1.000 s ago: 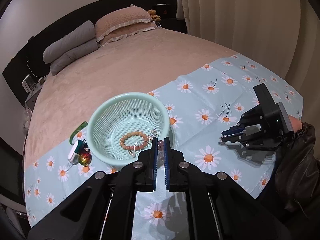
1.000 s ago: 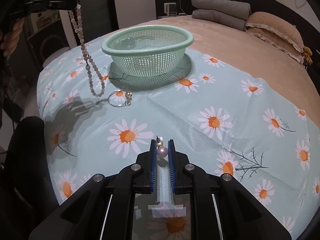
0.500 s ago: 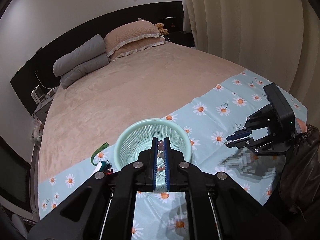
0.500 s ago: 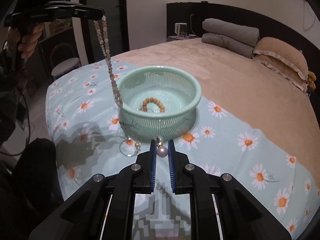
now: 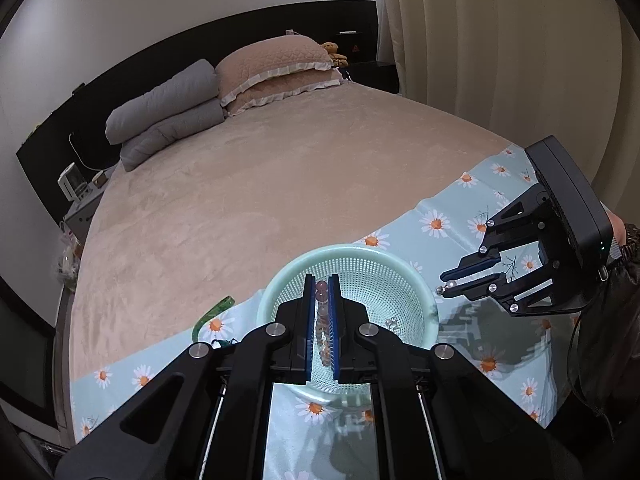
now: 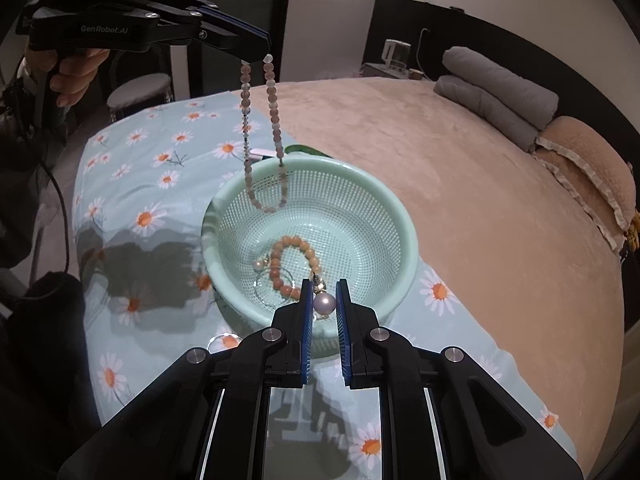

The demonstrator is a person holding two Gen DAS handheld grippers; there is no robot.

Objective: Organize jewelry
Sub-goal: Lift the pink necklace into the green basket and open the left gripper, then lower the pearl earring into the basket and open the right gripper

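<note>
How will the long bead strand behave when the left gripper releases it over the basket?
The bead strand hangs limp, so it is probably floppy and would likely pile up in the basket. Its round beads may slide a little.

The basket (image 6: 310,216) sits on the daisy cloth (image 6: 136,184), directly ahead of the right gripper's (image 6: 323,300) fingers and under the left gripper's (image 5: 321,300). In it lie a bead bracelet (image 6: 294,266) and a ring (image 6: 276,286), just beyond the right fingertips (image 6: 306,292). A pearl pendant (image 6: 323,303) sits between those fingers. A bead necklace (image 6: 262,136) hangs from between the left fingers (image 6: 236,42), its loop inside the basket's far-left rim. The pillows (image 5: 276,68) lie far ahead of the left fingers, the bedspread (image 5: 260,176) between.
</note>
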